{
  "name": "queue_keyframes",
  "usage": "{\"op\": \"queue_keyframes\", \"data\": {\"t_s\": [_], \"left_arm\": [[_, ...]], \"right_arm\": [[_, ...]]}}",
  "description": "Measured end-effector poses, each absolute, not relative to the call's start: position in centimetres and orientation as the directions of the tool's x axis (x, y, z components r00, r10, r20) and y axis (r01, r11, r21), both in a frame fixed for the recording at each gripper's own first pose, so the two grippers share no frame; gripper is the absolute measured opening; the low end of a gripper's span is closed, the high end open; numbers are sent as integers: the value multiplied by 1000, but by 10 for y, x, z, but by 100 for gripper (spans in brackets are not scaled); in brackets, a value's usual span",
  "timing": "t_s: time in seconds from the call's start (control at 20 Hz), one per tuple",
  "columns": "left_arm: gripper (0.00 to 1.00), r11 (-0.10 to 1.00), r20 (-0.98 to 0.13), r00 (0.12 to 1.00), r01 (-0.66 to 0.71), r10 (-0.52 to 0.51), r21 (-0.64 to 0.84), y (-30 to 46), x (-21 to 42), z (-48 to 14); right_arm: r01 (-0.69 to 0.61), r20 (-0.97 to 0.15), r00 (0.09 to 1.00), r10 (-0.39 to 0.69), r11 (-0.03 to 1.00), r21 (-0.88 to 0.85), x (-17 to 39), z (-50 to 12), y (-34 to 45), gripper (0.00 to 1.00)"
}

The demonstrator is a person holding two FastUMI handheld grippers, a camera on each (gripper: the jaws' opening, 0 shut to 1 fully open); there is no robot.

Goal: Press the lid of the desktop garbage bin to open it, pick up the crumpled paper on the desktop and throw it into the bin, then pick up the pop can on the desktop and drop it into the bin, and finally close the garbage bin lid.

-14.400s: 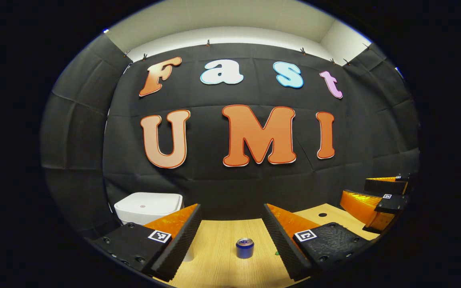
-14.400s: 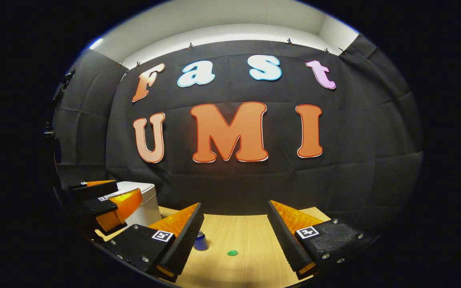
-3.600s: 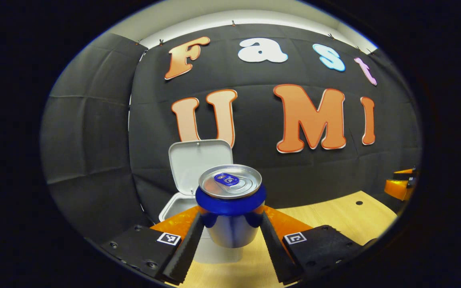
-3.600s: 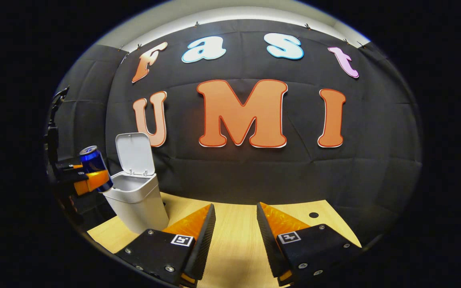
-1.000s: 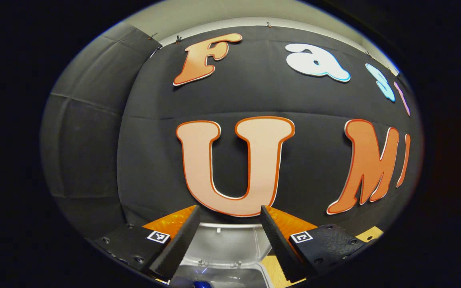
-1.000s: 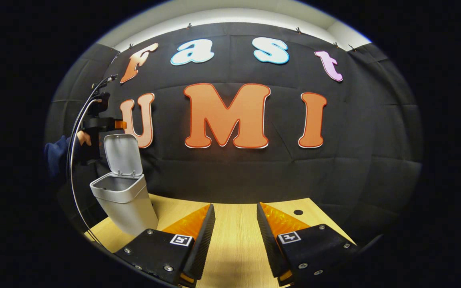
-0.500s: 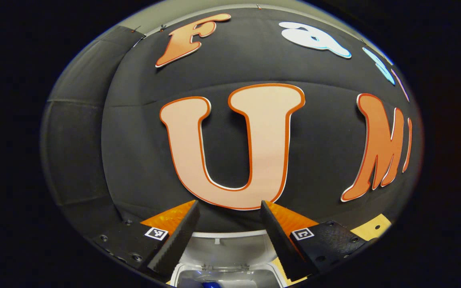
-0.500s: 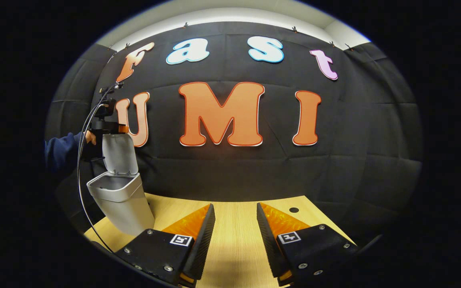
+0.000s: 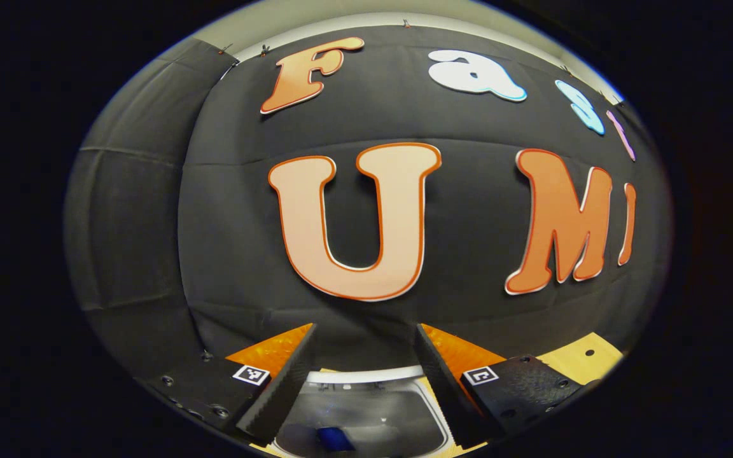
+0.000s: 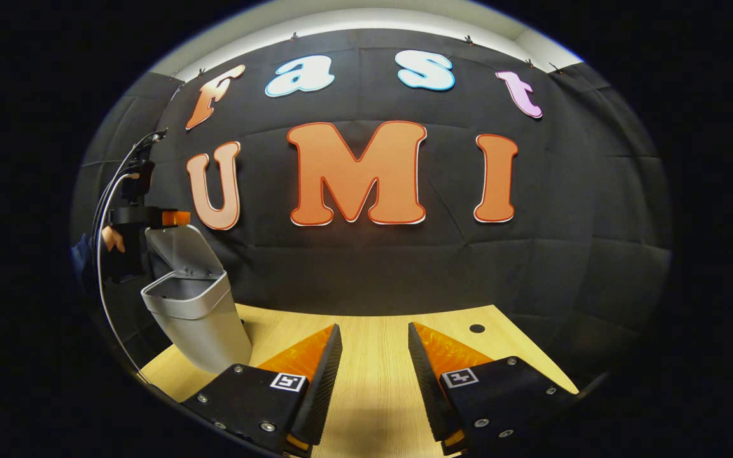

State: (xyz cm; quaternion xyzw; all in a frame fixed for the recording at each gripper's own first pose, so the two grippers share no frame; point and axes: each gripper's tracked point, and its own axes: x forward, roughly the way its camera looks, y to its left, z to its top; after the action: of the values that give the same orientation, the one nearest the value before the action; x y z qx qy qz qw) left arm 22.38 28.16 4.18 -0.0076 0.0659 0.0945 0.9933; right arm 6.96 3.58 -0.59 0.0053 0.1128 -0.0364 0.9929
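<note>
Two grippers in play, and both have their fingers spread apart with nothing held. In the left gripper view, the left gripper (image 9: 365, 356) hovers right above the bin (image 9: 366, 375), looking down past its own fingers into the open mouth, and there at the bottom of the bin lies the can (image 9: 336, 439), a blue shape below and between the fingers. In the right gripper view, the bin (image 10: 198, 318) stands at the left end of the table (image 10: 379, 331), and its lid (image 10: 182, 251) is up, tilted over the opening. The left gripper (image 10: 150, 217) sits just at the lid's top edge; contact cannot be told from here, and a hand (image 10: 112, 238) grips it from behind. The right gripper (image 10: 369, 362) hangs low over bare table, well apart from the bin.
</note>
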Motion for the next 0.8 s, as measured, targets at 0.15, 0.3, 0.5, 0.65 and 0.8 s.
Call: {"op": "queue_keyframes", "data": {"t_s": [0.15,0.3,0.5,0.65,0.8], "left_arm": [[95,981,-113,975,-193,192,4,277,197,23],[97,984,-142,974,-177,177,17,268,177,-9],[97,981,-231,956,-194,181,-31,263,157,-56],[97,977,-297,937,-207,184,-49,260,147,-89],[100,979,-300,935,-204,188,-22,259,143,-89]], "right_arm": [[62,-218,974,-61,998,-4,73,-4,40,62],[62,-211,975,-62,998,-9,74,-2,37,63],[68,-223,973,-68,998,-7,73,-6,33,62],[72,-220,973,-73,997,-15,72,-5,30,63],[79,-224,971,-81,997,-21,71,-6,26,63]]}}
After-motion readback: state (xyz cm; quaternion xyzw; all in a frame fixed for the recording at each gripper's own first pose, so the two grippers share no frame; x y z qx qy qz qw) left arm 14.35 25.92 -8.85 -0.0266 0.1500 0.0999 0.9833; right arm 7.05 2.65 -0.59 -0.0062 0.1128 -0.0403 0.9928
